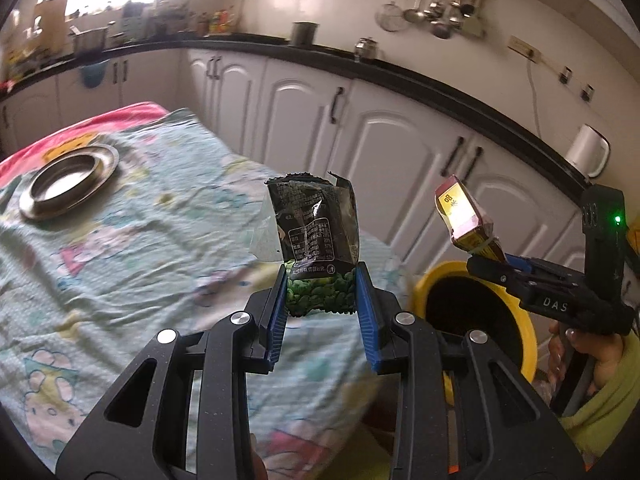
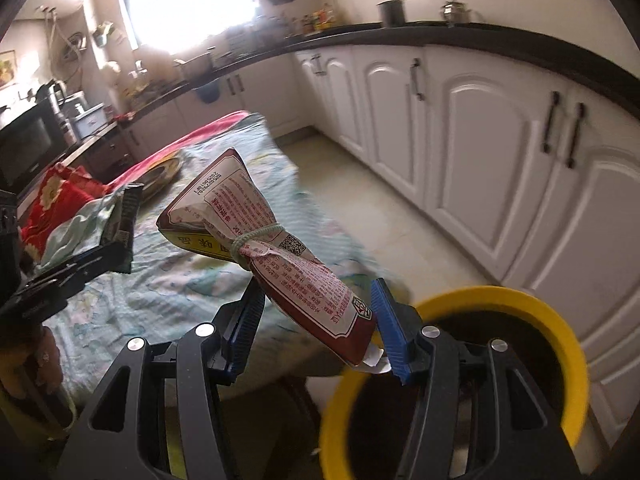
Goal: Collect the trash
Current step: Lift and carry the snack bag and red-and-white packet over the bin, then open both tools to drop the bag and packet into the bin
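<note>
My left gripper (image 1: 321,280) clamps a crinkled dark green snack wrapper (image 1: 314,236) upright between its blue pads, above the pale patterned cloth (image 1: 132,240). To the right, my right gripper (image 1: 486,254) pinches a red-and-yellow packet (image 1: 464,216) over the yellow-rimmed bin (image 1: 528,336). A round steel dish (image 1: 68,182) sits far left.

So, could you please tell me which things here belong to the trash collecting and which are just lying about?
Job:
- green snack wrapper, in left gripper
- tied red packet, in right gripper
- yellow bin

Lying about:
- steel plate
- patterned cloth
- kettle
</note>
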The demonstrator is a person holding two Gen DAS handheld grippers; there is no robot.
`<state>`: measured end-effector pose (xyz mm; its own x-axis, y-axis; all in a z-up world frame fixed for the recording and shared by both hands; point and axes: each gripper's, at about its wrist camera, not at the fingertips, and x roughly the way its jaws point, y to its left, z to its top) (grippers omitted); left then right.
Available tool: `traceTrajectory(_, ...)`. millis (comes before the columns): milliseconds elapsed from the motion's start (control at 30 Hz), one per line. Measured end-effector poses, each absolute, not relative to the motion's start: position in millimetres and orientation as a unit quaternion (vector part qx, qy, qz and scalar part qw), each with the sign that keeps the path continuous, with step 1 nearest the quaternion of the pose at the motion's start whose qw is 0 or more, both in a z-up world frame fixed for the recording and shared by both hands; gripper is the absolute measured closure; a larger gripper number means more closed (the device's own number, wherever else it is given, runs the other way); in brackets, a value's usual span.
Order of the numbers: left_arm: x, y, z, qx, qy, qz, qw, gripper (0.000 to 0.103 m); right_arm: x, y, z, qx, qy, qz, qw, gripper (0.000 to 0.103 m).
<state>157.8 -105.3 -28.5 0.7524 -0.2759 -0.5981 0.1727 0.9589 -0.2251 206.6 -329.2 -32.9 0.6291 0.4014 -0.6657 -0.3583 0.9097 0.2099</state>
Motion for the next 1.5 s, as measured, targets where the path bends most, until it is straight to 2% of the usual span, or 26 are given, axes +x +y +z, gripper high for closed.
traceTrajectory(800, 148, -225, -44, -0.007, 0.353, -0.245, 0.903, 0.078, 154, -452, -63, 0.074, 0.381, 0.067, 0.919, 0.050)
traceTrajectory(1367, 153, -277, -68, 0.036, 0.387, -0.295, 0.873, 0.077, 143, -487, -97, 0.109, 0.414, 0.032, 0.903, 0.048)
traceTrajectory(1500, 157, -285, -71, 0.043, 0.392, -0.300, 0.869, 0.076, 142, -492, -94, 0.119, 0.410, 0.032, 0.904, 0.035)
